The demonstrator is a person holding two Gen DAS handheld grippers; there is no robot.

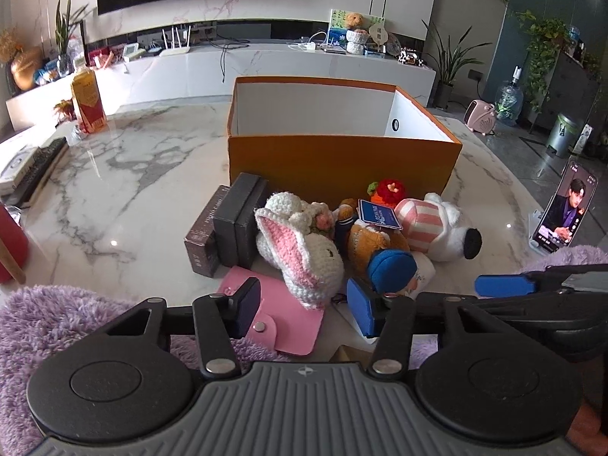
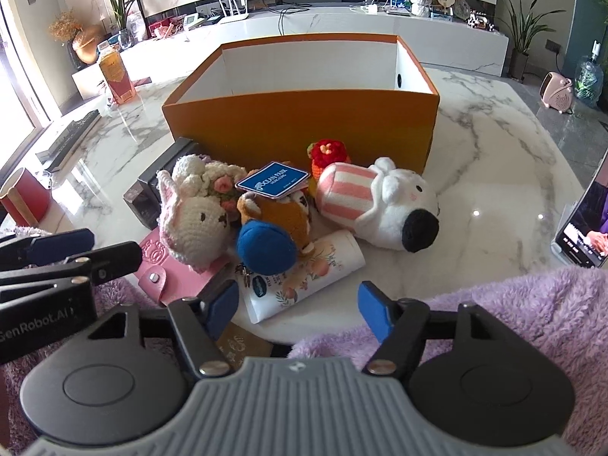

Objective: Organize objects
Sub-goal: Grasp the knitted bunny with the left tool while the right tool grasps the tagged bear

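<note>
toys heaped just in front of the orange box (image 1: 342,159) are soft and light, so with your left gripper (image 1: 307,306) and right gripper (image 2: 298,302) both part open and empty, pinch the crochet rabbit (image 1: 304,250) across its plump body.

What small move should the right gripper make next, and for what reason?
Probably move the right gripper forward and down onto the white tube. Its jaws are open with nothing between them, the tube lies just ahead of them, and the orange box behind the toys looks empty.
</note>
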